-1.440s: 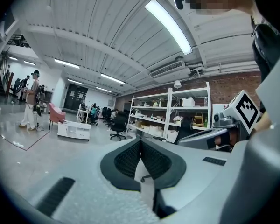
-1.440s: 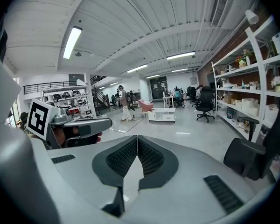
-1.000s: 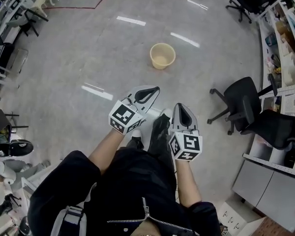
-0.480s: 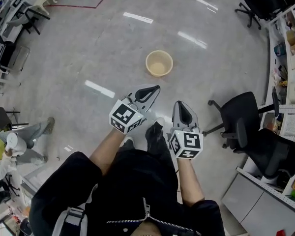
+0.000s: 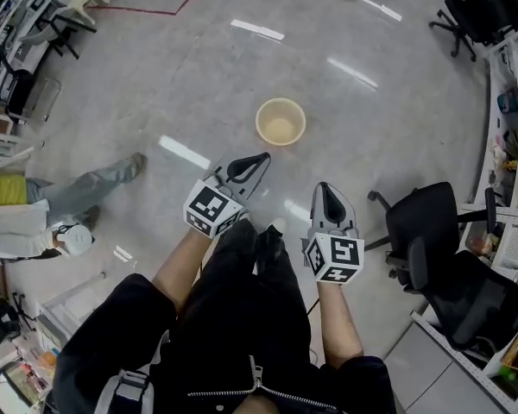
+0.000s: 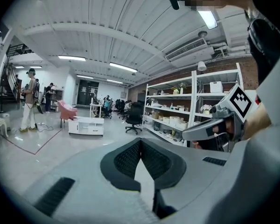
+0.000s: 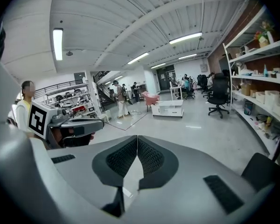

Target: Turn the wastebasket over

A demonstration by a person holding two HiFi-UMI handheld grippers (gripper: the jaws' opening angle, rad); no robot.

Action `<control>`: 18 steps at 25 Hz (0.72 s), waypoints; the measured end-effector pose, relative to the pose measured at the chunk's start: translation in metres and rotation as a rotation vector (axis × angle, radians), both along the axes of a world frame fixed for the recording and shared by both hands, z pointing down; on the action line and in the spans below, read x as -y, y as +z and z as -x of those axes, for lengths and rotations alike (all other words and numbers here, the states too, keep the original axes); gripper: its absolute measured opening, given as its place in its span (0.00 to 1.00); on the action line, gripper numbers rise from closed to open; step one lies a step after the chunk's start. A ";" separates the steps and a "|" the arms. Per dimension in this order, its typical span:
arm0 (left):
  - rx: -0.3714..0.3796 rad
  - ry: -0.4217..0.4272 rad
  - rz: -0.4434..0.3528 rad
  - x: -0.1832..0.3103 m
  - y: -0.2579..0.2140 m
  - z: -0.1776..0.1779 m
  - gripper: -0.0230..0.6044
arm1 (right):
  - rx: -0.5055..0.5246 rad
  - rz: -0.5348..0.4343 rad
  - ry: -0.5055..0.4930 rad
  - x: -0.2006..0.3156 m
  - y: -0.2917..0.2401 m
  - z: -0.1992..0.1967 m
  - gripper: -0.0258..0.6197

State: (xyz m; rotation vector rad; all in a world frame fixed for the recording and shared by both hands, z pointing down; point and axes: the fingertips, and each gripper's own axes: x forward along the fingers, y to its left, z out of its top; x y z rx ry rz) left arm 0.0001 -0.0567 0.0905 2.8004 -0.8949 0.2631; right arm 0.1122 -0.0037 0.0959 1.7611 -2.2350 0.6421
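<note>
Wastebasket [image 5: 281, 121] stands mouth-up on the floor [image 5: 155, 84], beyond both claws. Left claw [image 5: 264, 157] and right claw [image 5: 322, 187] are each pressed together, pinching nothing.

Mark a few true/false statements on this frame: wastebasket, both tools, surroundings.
1. The wastebasket stands upright on the floor, open end up. True.
2. The left tool and the right tool are both shut, with nothing between the jaws. True.
3. The left tool touches the wastebasket's rim. False: both tools are in the air, short of the wastebasket and clear of it.
4. In the head view, the black office chair stands left of the wastebasket. False: it is at the right, by the shelves.
</note>
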 end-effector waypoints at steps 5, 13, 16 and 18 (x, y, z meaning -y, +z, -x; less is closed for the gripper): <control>0.012 0.007 0.007 0.038 0.023 -0.009 0.04 | -0.012 0.017 -0.002 0.035 0.017 -0.008 0.06; 0.028 0.059 -0.010 0.122 0.110 -0.048 0.04 | -0.022 -0.007 0.032 0.115 0.087 -0.040 0.06; 0.030 0.071 -0.010 0.147 0.162 -0.059 0.04 | -0.023 0.004 0.042 0.141 0.143 -0.054 0.06; 0.034 0.077 -0.011 0.161 0.205 -0.065 0.04 | -0.025 0.005 0.044 0.156 0.189 -0.062 0.06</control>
